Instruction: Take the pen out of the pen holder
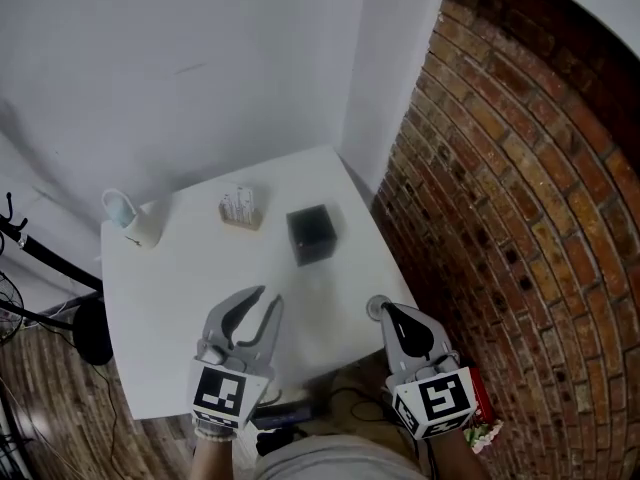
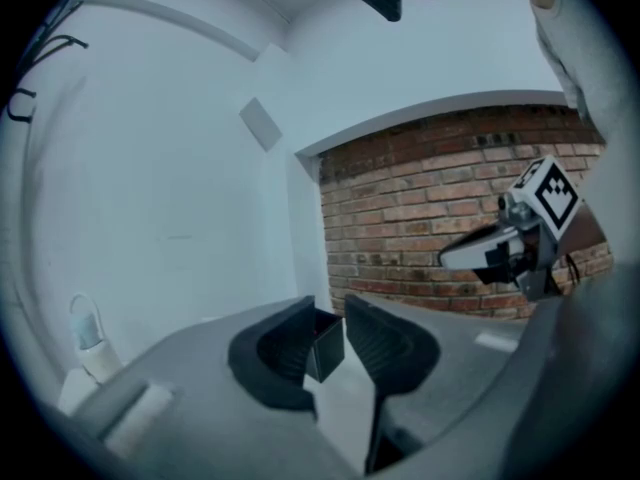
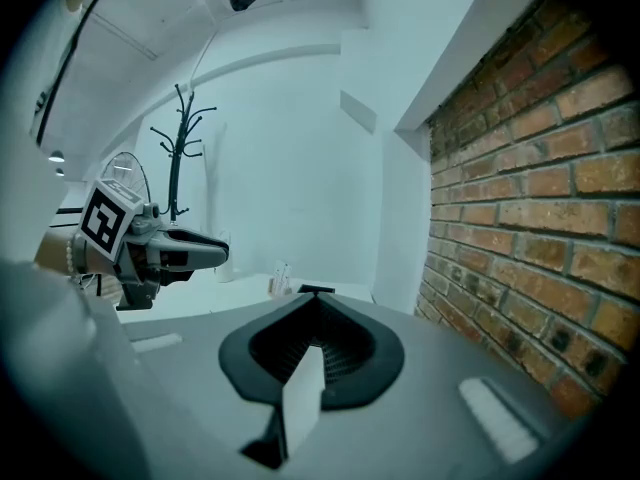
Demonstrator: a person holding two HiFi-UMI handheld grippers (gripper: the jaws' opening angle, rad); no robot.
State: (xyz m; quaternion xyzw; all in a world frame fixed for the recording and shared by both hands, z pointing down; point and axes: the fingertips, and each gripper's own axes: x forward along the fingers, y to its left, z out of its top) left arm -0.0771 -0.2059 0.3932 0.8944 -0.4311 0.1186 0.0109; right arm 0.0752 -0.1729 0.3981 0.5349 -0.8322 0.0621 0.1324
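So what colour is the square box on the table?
Black box; head view shows it best.

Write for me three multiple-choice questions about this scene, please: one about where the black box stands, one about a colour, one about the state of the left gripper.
1. Where does the black box stand?
A. on a chair
B. on the table, on the side near the brick wall
C. on a shelf

2. What colour is the table top?
A. white
B. brown
C. black

3. How do the jaws of the left gripper stand?
A. shut on the black box
B. shut on a pen
C. apart, with nothing held

Answers:
1 B, as the head view shows the box on the table, towards the brick side.
2 A, as the top is plain white in the head view.
3 C, as the left gripper view shows a gap between the jaws, with the box far beyond them.
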